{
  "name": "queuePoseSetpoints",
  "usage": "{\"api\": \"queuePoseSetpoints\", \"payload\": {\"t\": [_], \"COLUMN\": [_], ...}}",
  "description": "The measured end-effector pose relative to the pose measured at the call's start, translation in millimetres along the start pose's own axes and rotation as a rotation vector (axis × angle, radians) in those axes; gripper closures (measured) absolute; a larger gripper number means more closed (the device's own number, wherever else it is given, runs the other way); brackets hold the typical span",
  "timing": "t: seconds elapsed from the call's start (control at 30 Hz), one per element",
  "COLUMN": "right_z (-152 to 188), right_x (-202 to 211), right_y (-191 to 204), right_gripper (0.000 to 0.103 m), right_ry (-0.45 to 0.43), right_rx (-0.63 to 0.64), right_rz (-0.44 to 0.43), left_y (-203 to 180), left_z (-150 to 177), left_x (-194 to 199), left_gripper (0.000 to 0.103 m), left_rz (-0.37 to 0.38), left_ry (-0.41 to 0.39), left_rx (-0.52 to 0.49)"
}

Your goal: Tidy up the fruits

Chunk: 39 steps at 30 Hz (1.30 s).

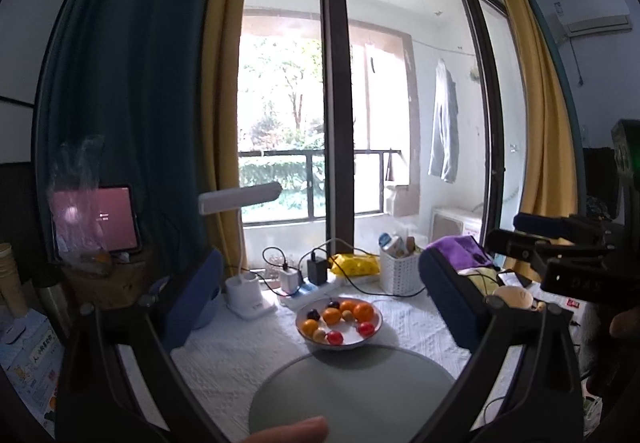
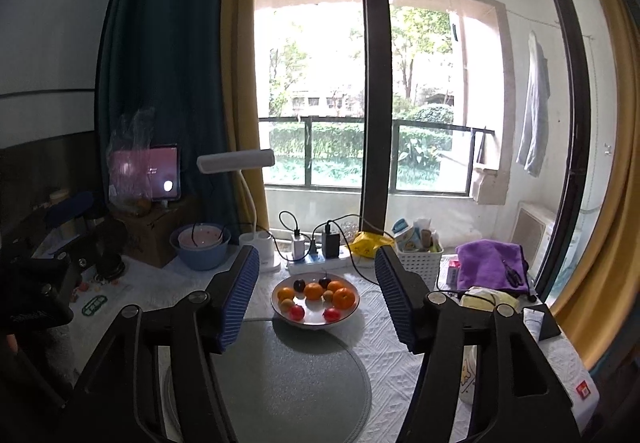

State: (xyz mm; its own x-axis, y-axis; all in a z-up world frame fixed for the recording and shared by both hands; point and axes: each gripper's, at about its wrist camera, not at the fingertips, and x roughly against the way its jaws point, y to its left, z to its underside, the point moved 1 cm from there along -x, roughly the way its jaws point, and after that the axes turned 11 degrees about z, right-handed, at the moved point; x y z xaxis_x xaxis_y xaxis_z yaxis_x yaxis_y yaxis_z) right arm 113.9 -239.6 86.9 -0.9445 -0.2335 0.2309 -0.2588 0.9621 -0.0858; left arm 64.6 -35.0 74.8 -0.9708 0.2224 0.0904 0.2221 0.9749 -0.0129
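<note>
A white bowl (image 2: 315, 317) of fruit sits on a bench (image 2: 380, 327) covered with a white textured cloth, at the middle of both views. The bowl's near edge rests just at the far rim of a round grey mat (image 2: 288, 383).

Counted in the right wrist view, the bowl holds four oranges (image 2: 313, 291), two red fruits (image 2: 297, 311), two dark plums (image 2: 299, 285) and two small tan fruits (image 2: 328, 295), ten pieces in all. They lie loosely mixed, the oranges mostly toward the far side and the two red fruits nearest.

The left hand-held gripper (image 1: 320, 303) hovers above the near part of the mat with its two blue-padded fingers spread wide apart, holding nothing. The bowl shows between them. A fingertip (image 1: 292, 431) of the person shows at the bottom edge.

The right hand-held gripper (image 2: 316, 295) is likewise spread wide, empty, and frames the bowl from the near side.

Behind the bowl, along the far edge of the bench, stand a white desk lamp (image 2: 236, 161), a white power strip (image 2: 320, 263) with two chargers plugged in, a yellow bag (image 2: 368, 243) and a white woven basket (image 2: 420, 257). To the far left is a blue bowl (image 2: 200, 247) with a pink bowl (image 2: 200, 237) nested inside. To the right lies a folded purple cloth (image 2: 490, 263).
</note>
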Motion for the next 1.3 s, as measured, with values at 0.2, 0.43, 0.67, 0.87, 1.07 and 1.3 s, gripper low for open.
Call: {"api": "queuePoseSetpoints", "payload": {"t": [0.2,0.43,0.67,0.87,1.07,1.3], "right_z": [-5.3,-3.1,1.2,3.8,5.0,7.0], "right_x": [7.8,13.5,9.0,2.3,5.0,2.4], "right_y": [-5.1,-7.8,-5.0,2.9,1.2,6.4], "right_gripper": [0.039,0.039,0.039,0.039,0.039,0.039], "right_ry": [-0.018,-0.017,0.007,0.026,0.013,0.02], "right_rx": [-0.022,-0.023,-0.017,0.0,-0.021,-0.012], "right_rz": [0.027,0.047,0.034,0.015,0.004,-0.013], "left_y": [1.5,5.4,6.6,2.7,0.7,0.3], "left_z": [-4.4,-4.4,0.3,1.9,4.2,3.8], "left_x": [8.3,16.3,13.0,14.5,12.3,16.9], "left_gripper": [0.003,0.003,0.003,0.003,0.003,0.003], "left_rz": [0.028,0.035,0.024,0.031,0.045,0.045], "left_ry": [-0.013,-0.024,0.01,0.019,0.043,0.026], "left_rx": [0.046,0.097,0.103,0.099,0.096,0.098]}}
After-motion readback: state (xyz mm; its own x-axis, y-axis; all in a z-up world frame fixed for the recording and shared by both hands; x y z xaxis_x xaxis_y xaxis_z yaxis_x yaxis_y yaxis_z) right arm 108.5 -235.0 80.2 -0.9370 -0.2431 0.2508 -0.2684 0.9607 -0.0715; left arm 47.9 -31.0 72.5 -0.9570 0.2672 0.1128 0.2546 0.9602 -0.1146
